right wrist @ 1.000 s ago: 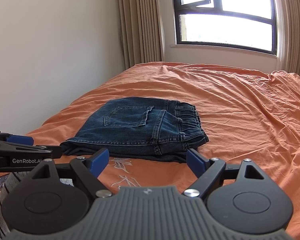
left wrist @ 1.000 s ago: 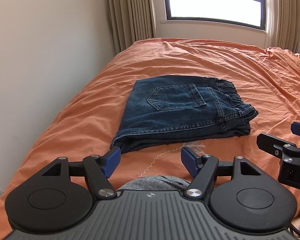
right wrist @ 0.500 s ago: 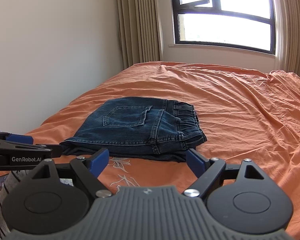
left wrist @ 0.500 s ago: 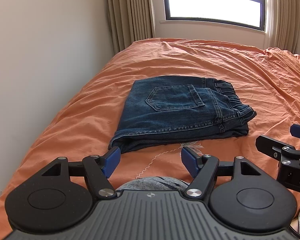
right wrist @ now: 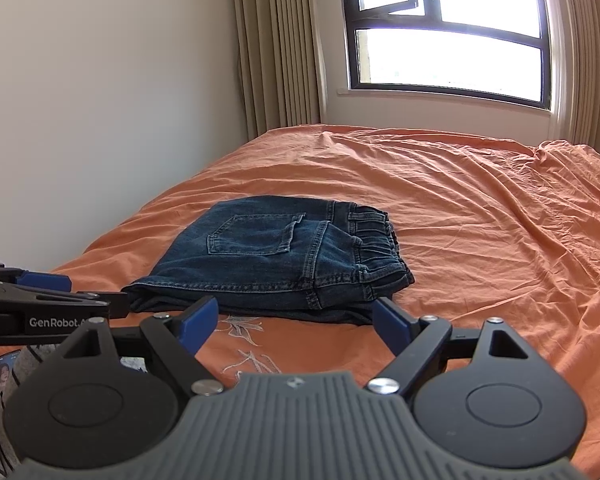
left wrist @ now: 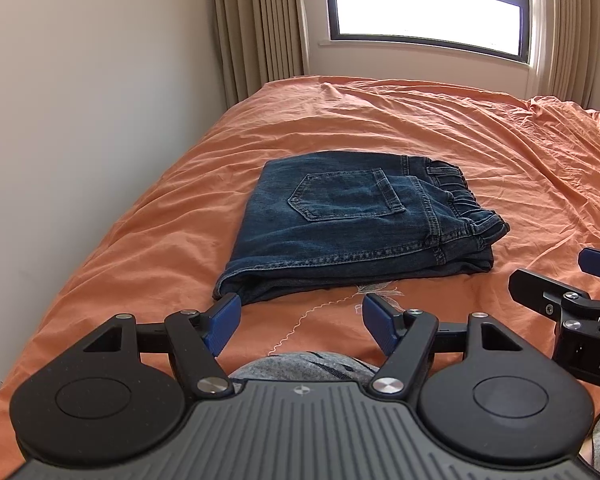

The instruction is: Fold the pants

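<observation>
The pants (left wrist: 352,228) lie folded into a compact, roughly rectangular bundle on the bed (left wrist: 480,140), just ahead of both claws and touching neither. They are dark blue denim with pale stitched seams; a five-sided back pocket faces up, and the gathered elastic waistband forms the bundle's right-hand edge. Stacked layers of the fold show along the edge nearest the claws.

The left claw (left wrist: 300,322) is spread wide with nothing between its blue-padded fingers (left wrist: 222,320); the near left corner of the pants sits just beyond its left fingertip. The right claw (right wrist: 296,320) is likewise spread and holds nothing, with the near edge of the pants (right wrist: 276,260) lying just past its tips. In the left wrist view the right claw's black arm and blue pad enter from the right edge; in the right wrist view the left claw, lettered "GenRobot", reaches in from the left.

The bed's orange sheet (right wrist: 480,220) is thin, matte and creased all over, with a pale embroidered flower pattern (right wrist: 244,344) directly in front of the right claw. Gray knit fabric (left wrist: 300,364) shows right behind the left claw's fingers. Beyond the pants, far from the claws, pleated beige curtains (right wrist: 276,48) flank a dark-framed window (right wrist: 448,40), beside a smooth plain wall (left wrist: 80,100).
</observation>
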Motion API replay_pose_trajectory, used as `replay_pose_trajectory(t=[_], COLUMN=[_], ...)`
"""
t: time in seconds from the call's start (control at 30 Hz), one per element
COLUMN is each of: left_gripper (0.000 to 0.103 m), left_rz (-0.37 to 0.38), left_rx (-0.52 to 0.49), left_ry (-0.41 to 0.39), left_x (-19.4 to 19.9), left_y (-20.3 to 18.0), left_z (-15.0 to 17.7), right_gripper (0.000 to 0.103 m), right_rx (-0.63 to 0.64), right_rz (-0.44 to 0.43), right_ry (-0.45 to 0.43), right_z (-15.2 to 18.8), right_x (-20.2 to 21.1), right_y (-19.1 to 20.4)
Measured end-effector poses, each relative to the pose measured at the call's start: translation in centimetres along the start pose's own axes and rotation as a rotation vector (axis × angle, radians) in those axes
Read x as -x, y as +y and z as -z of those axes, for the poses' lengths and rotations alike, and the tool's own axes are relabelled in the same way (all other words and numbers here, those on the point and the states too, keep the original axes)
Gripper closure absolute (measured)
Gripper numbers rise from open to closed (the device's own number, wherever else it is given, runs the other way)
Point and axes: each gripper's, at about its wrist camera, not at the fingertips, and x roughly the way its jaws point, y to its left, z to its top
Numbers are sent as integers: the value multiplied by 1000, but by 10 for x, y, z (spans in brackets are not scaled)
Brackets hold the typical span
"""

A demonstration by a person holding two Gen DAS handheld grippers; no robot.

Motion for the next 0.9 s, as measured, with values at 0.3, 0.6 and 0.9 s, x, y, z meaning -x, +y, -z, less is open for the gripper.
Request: replay_pose_trajectory(t=[0.3, 0.6, 0.9], left_gripper=[22, 22, 22], left_rz=[2, 3, 5], left_rx=[0, -2, 0], left_ry=[1, -2, -3], left_x=[1, 3, 5], left_y=[-1, -2, -3], left_z=[-1, -1, -2], right_gripper=[22, 22, 22], right_rx=[-6, -10, -15], right_rz=[-1, -2, -1], right_ry=[-2, -5, 0], right_z=[-1, 0, -2], right_x=[1, 2, 3], right_y=[0, -1, -1])
